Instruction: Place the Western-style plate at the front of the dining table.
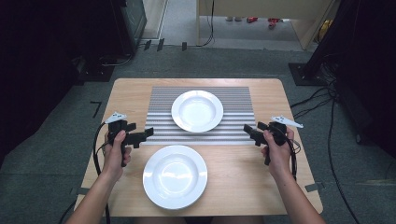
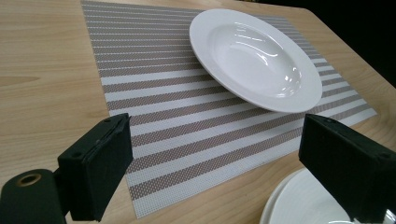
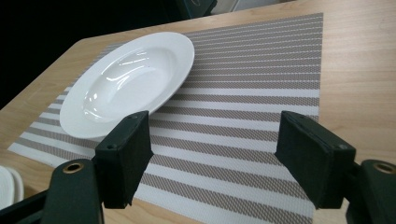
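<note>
White soup plate (image 1: 197,110) centred on striped placemat (image 1: 233,126); second soup plate (image 1: 174,176) at table (image 1: 130,93) near edge. Left gripper (image 1: 148,133) at placemat's left edge, right gripper (image 1: 247,129) at its right edge. Jaws of both apart, nothing between.

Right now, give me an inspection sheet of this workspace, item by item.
Surface: light wooden table, with a striped placemat lying flat on its far half.
Job's things: far plate sits on the placemat; near plate sits on bare wood in front of the mat.
Clutter: nothing seen on the table.
Grippers: left gripper open near the mat's left edge, right gripper open near its right edge; nothing between the jaws of either.
Cables: a black cable trails from the left gripper; more cables run on the floor to the right.
Surroundings: grey carpet floor, dark equipment at both sides, pale furniture at the back.
</note>
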The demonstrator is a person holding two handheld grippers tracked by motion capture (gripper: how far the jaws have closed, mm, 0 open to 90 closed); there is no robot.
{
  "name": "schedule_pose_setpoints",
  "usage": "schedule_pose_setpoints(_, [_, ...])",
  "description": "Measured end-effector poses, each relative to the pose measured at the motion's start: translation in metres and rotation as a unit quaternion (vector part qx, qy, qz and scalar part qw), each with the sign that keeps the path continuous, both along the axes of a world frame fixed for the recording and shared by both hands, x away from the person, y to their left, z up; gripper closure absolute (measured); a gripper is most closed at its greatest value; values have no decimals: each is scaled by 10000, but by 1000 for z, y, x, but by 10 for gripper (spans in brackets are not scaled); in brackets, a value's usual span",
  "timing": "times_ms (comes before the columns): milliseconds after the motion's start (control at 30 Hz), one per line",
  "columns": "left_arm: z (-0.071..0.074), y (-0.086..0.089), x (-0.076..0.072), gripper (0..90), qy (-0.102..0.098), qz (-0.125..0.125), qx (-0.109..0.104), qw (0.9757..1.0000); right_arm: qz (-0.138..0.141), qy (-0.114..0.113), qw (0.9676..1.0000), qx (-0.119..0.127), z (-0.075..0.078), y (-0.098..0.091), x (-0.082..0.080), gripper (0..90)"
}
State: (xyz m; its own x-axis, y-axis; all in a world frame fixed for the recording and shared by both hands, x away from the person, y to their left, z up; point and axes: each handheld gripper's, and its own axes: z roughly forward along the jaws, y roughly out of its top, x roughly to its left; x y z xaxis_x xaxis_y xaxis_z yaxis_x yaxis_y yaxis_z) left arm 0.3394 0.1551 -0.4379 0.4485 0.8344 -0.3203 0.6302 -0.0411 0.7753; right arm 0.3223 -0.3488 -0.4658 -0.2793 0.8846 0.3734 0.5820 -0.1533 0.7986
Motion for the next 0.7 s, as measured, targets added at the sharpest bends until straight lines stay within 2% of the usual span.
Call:
schedule_pose_setpoints(267, [-5, 11, -17, 101, -50, 138, 51, 9999, -128, 14, 9999, 20, -5, -19, -19, 267])
schedule_pose_setpoints(500, [-10, 18, -31, 101, -41, 161, 152, 9997, -240, 25, 9997, -2, -10, -36, -36, 263])
schedule_pose_setpoints(700, [-16, 26, -44, 101, -45, 300, 191, 9994, -340, 29, 9994, -24, -12, -49, -48, 259])
